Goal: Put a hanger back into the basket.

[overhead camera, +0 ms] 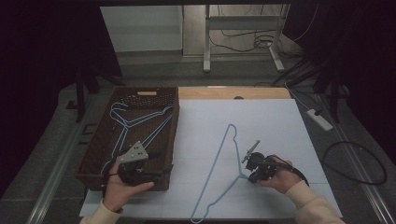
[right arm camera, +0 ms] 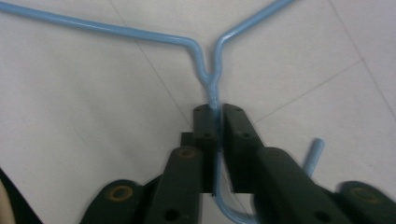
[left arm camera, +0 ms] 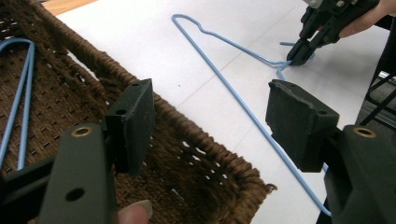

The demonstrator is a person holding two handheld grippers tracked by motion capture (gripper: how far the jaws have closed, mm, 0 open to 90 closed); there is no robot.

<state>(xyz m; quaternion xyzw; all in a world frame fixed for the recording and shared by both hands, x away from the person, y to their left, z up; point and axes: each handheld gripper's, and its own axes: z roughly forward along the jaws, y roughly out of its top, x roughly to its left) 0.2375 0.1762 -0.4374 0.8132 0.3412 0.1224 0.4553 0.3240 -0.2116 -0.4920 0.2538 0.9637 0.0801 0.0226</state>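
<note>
In the high view, the right tool point(overhead camera: 252, 173) is clamping the neck of the blue wire hanger point(overhead camera: 217, 173) lying on the bench point(overhead camera: 280, 140), while the left tool point(overhead camera: 140, 170) is waiting by the wicker basket point(overhead camera: 95, 154), which is holding more hangers point(overhead camera: 140, 122).

In the left gripper view, its jaws are standing wide apart over the basket's rim, holding nothing.

In the right gripper view, the pads are pinching the twisted neck: the pickup step looks to be in hand. Next probably calls for lifting level and carrying it to the basket.

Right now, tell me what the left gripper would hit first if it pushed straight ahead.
Probably the near wall of the woven basket, directly past the open left gripper; the blue hanger lies farther on, though depth is uncertain.
</note>
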